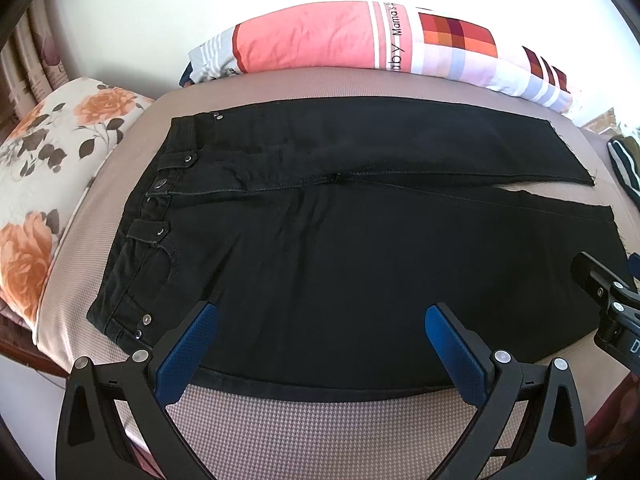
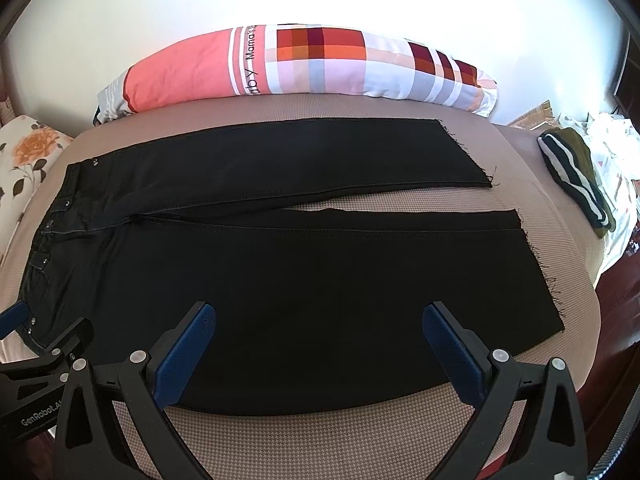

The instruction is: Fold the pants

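Pants (image 1: 320,248) lie flat, long axis left-right, near edge just ahead of both tongs: left gripper (image 1: 320,344) nearer waistband (image 1: 160,216), right gripper (image 2: 320,344) nearer hems (image 2: 536,264), both spread, empty.

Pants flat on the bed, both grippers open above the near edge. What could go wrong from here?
1. The left gripper and right gripper hover open over the near leg of the black pants; a pinch might catch only the top layer.
2. The frayed hems could snag a finger.
3. The legs lie splayed apart, so folding one over the other may end up misaligned.
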`<state>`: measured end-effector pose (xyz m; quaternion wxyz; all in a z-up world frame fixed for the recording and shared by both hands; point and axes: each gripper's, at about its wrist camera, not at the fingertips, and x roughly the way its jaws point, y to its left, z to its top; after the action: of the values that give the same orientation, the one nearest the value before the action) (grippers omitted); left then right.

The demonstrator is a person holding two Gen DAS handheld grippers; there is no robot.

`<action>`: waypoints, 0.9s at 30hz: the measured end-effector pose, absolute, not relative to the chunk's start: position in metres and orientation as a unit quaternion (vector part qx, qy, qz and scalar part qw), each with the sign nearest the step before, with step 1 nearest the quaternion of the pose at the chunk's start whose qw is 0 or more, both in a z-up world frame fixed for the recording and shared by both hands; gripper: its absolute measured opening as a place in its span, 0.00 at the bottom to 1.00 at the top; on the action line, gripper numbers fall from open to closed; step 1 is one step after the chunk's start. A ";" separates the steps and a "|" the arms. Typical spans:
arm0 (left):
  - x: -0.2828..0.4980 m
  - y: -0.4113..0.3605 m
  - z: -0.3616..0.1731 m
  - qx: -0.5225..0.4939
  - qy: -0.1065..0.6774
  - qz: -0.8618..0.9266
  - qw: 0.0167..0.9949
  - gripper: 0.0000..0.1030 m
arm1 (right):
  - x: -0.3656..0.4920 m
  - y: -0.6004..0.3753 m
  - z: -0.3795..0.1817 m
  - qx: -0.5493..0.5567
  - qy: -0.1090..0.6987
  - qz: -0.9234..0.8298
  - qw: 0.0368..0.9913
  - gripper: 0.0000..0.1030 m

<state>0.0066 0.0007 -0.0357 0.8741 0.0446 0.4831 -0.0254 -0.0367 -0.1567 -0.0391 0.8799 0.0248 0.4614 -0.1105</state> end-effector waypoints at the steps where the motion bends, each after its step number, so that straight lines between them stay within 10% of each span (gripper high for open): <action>1: 0.007 0.000 -0.036 0.046 0.484 -0.025 0.874 0.99 | -0.037 -0.157 -0.039 0.025 0.461 -0.110 0.880 1.00; 27: 0.006 -0.001 -0.038 0.049 0.486 -0.027 0.872 0.99 | -0.037 -0.154 -0.041 0.025 0.463 -0.108 0.879 1.00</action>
<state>0.0064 -0.0011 -0.0378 0.8723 0.0493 0.4857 -0.0274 -0.0370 -0.1537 -0.0410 0.8792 0.0253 0.4634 -0.1081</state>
